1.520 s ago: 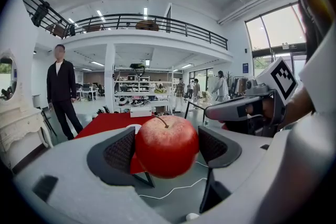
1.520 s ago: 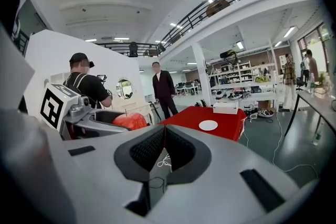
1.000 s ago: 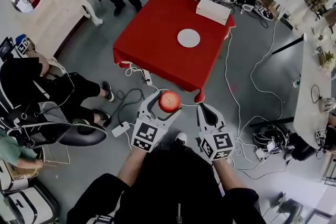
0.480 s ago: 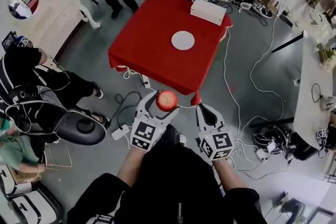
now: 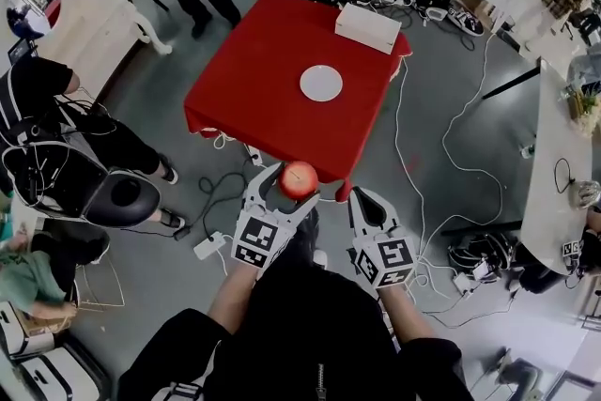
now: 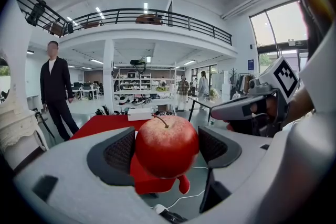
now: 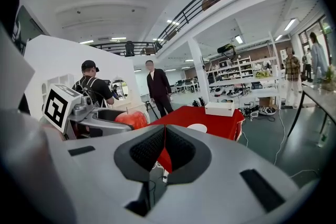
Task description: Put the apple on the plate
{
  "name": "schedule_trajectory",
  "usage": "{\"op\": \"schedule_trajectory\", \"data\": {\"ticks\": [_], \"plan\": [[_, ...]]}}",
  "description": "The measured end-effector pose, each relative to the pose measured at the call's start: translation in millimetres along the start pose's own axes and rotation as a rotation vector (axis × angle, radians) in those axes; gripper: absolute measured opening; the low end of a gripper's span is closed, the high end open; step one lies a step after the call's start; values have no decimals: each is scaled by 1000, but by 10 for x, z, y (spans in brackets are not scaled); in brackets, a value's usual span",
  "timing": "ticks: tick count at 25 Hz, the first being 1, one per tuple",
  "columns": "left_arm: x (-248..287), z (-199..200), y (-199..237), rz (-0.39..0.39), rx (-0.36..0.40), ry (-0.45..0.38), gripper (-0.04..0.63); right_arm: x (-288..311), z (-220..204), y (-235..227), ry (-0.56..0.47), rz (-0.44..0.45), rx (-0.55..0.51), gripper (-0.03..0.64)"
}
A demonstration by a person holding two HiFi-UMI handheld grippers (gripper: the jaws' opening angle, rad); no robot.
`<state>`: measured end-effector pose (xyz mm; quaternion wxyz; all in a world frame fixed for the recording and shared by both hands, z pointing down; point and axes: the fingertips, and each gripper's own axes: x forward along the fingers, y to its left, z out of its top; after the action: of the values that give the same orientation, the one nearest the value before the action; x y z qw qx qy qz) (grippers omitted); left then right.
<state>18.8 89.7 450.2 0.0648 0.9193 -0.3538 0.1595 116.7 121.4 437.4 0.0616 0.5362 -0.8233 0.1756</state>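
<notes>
Left gripper (image 5: 287,190): a light grey moulded shell is seen, broad at the back and narrowed into two jaws.
Right gripper (image 5: 366,202): the same grey shell and shape are shown.
Pads (image 6: 119,152): black, curved, finely ribbed insets are set into the inner faces of the jaws.
Left cube (image 5: 260,242), right cube (image 5: 387,260): white faces are printed with black square patterns.
Slots (image 7: 256,182): small dark rectangular recesses are sunk into the shell tops.
Top (image 5: 310,333): a black garment is worn, closed by a front zip (image 5: 320,382).
Sleeves (image 5: 183,347): black; the forearms are left uncovered.
</notes>
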Motion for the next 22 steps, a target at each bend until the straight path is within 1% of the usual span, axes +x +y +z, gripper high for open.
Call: {"op": "schedule_trajectory", "data": {"ticks": [11,16,22], "plan": [[626,241,626,-11,-2,-7,365,796,285,-376,23,0,12,12],[979,323,1059,-14,-7,1,365,1295,429,-578,37,-3,22,12],[1429,399,1578,-42,7,2,365,1938,637,-775,39,-14,24,12]]}}
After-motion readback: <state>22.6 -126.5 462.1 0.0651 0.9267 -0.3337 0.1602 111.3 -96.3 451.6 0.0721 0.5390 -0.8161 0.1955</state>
